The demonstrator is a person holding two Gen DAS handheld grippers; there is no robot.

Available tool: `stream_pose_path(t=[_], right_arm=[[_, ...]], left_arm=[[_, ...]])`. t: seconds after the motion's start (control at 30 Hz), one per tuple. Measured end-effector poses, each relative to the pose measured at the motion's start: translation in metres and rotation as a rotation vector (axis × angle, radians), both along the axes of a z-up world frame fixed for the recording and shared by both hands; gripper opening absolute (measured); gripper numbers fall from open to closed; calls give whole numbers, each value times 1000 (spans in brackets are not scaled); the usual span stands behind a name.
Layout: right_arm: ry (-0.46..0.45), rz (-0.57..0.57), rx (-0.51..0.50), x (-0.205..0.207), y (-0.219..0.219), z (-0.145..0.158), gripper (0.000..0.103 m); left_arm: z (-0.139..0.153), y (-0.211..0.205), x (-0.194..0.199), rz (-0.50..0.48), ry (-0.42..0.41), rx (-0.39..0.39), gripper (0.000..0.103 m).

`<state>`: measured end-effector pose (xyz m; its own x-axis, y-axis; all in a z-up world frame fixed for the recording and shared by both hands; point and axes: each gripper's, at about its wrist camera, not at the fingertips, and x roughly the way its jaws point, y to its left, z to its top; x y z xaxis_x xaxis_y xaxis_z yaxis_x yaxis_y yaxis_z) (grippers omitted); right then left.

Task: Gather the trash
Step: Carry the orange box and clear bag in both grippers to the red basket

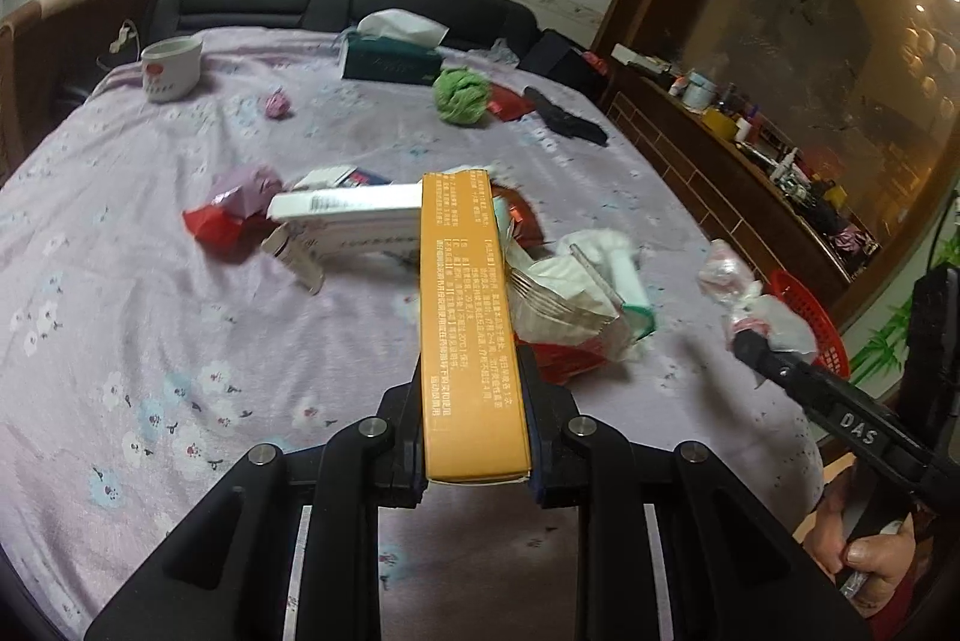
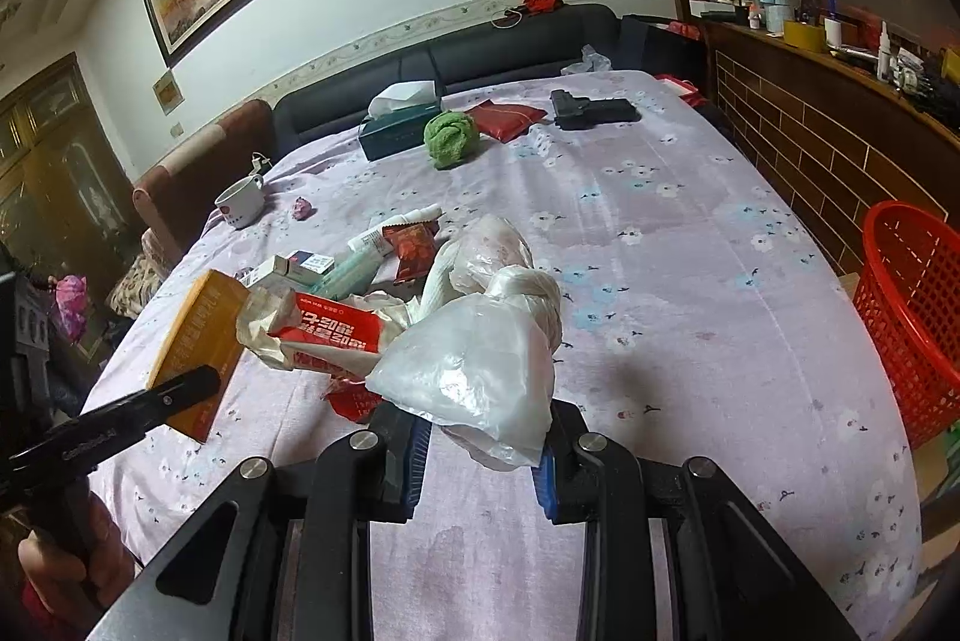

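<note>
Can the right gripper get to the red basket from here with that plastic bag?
Probably yes. The right gripper is shut on the plastic bag, and the red basket stands open-topped beside the table's right edge, with only bare cloth showing between them.

A wide bare stretch of the flowered cloth (image 2: 690,245) is seen at centre right of the right wrist view, reaching toward the red basket (image 2: 912,305) at the right edge. The centre left is blocked by a heap of wrappers and cartons (image 2: 360,275). Farther up the frame, passage is narrowed by a green ball (image 2: 450,138), a tissue box (image 2: 399,131) and a dark pistol-shaped object (image 2: 591,110). In the left wrist view, open cloth is left at lower left, below a white cup (image 1: 170,68).
</note>
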<state>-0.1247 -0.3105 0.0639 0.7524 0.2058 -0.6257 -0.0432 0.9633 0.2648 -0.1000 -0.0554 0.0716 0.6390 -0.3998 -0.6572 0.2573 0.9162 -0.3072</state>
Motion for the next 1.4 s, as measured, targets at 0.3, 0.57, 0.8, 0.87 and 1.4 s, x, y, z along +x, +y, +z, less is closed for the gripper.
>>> stream_pose_path(t=[0.3,0.57,0.8,0.87,1.4], right_arm=[[-32,1,3,-9,-2,7,31],[-44,2,-4,-15,0,9,31],[-46,-6,-8,-13,-1,11,31],[-44,-6,-4,-12,-2,11,31],[-61,-43,2,-21,-17,14,31]], left_arm=[[16,-11,-10,-23,-50,8,23],[23,-27,-15,-52,-77,29,23],[31,-32,-15,-64,-101,31,23],[35,-32,-16,-64,-110,30,23],[41,-49,-18,-100,-134,44,23]])
